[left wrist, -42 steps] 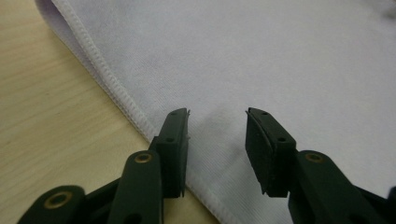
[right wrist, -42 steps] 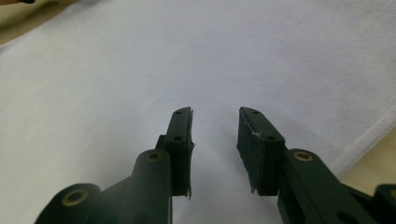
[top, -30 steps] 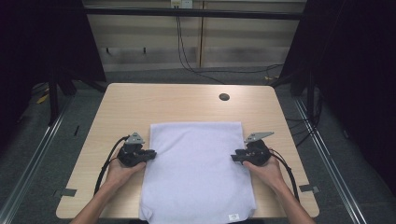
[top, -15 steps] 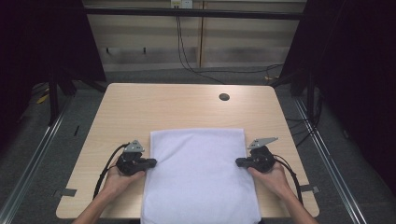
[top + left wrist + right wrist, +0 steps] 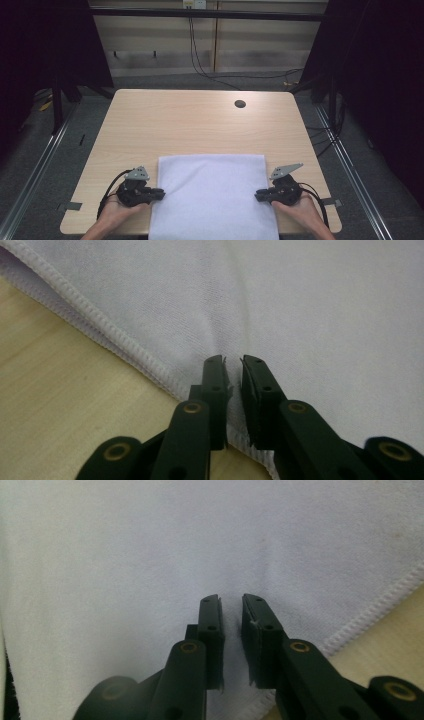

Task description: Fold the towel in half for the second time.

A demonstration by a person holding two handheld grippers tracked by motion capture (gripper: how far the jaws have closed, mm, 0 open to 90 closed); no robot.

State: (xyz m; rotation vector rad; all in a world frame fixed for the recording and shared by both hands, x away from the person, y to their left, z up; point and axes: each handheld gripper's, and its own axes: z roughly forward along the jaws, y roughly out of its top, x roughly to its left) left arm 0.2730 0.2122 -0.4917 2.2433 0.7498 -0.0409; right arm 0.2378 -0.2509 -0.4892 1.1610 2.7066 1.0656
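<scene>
We are holding the left hand-held gripper [image 5: 159,192] and right hand-held gripper [image 5: 260,195] at the white towel's [image 5: 212,192] 9 and 3 o'clock edges, jaws just reopening to a narrow gap, released. Gripper views are revealing its stitched hem [image 5: 100,325]; the high view is showing the surface [image 5: 190,125]. The towel is lying nearer us than before.

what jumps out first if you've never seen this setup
The white cloth stands out first, spread flat on the near half of the wooden table and hanging over its near edge. A hand-held tool sits at each side of it, the left tool at the left hem and the right tool at the right hem. Each has its jaws slightly apart over the fabric.
</scene>
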